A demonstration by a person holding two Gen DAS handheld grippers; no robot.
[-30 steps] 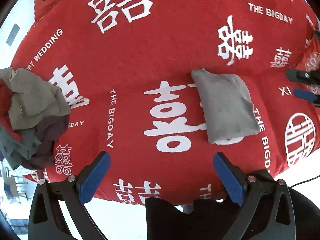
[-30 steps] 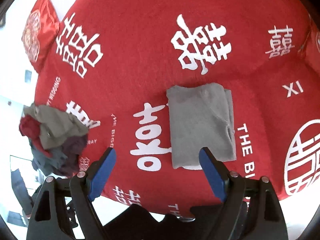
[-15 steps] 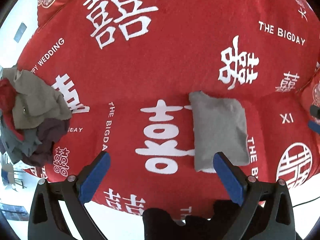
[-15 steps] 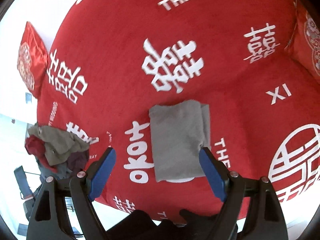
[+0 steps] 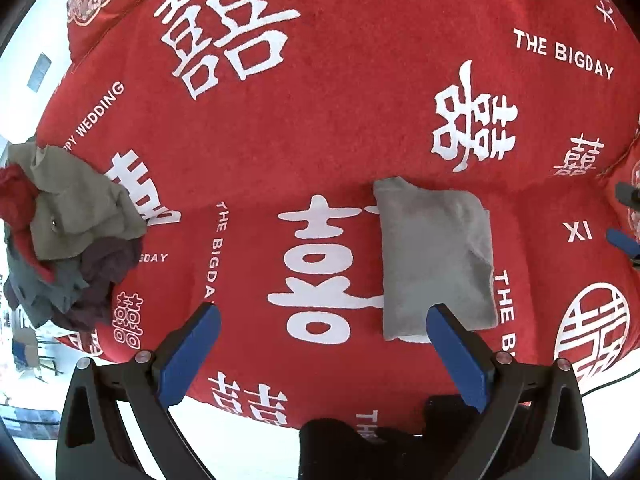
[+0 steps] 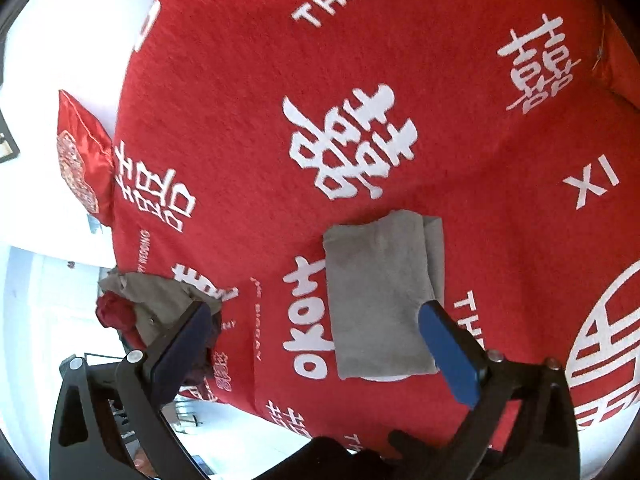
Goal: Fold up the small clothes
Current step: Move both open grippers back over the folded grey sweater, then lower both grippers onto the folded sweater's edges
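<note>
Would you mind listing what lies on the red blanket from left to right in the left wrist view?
Pile of unfolded clothes → folded grey garment → tip of the right gripper at the far right edge, all over the red blanket.

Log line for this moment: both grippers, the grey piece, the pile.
left gripper: open, empty | right gripper: open, jaws just widened, empty | grey garment: folded, flat on red blanket | unfolded pile: blanket's left edge, untouched
</note>
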